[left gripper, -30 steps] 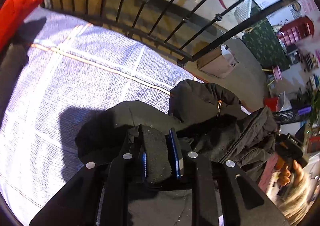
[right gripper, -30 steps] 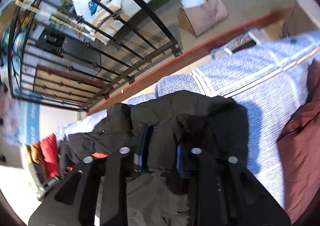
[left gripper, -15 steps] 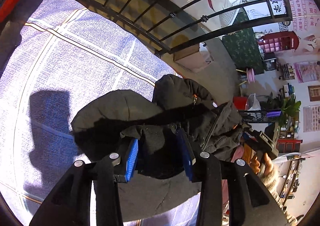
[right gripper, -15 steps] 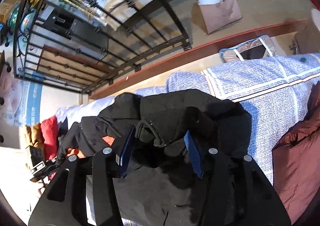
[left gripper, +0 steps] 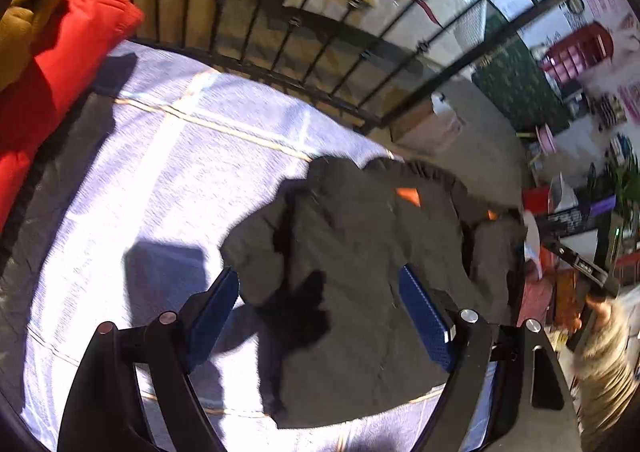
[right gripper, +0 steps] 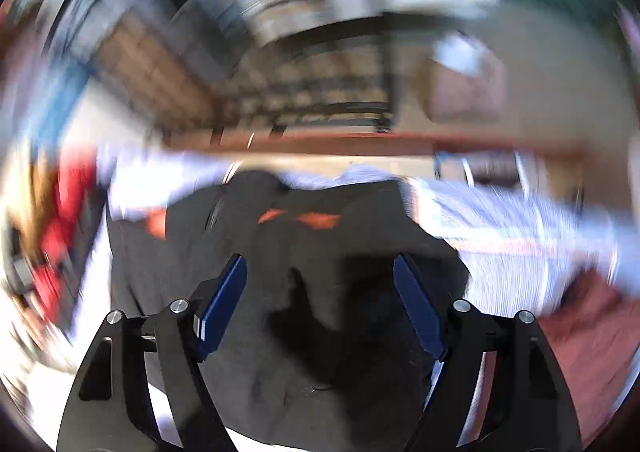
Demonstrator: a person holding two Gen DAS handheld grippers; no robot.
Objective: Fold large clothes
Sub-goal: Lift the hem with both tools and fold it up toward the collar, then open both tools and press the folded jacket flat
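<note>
A black jacket (left gripper: 360, 292) is laid in a folded heap on the bed's blue checked cover. Orange lining is shown near its far edge.

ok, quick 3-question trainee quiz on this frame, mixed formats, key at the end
1. True or false: the left gripper is clamped on the black jacket.
2. What lies under the jacket? A) bare wooden floor B) blue-white checked bedspread C) green rug
3. Fill in: the garment piled at the left edge of the left wrist view, beside the mustard one, is ____.

Key:
1. False. Both it and the right gripper have their jaws opening, pads clear of the fabric, the jacket lying below.
2. B
3. Red
</note>
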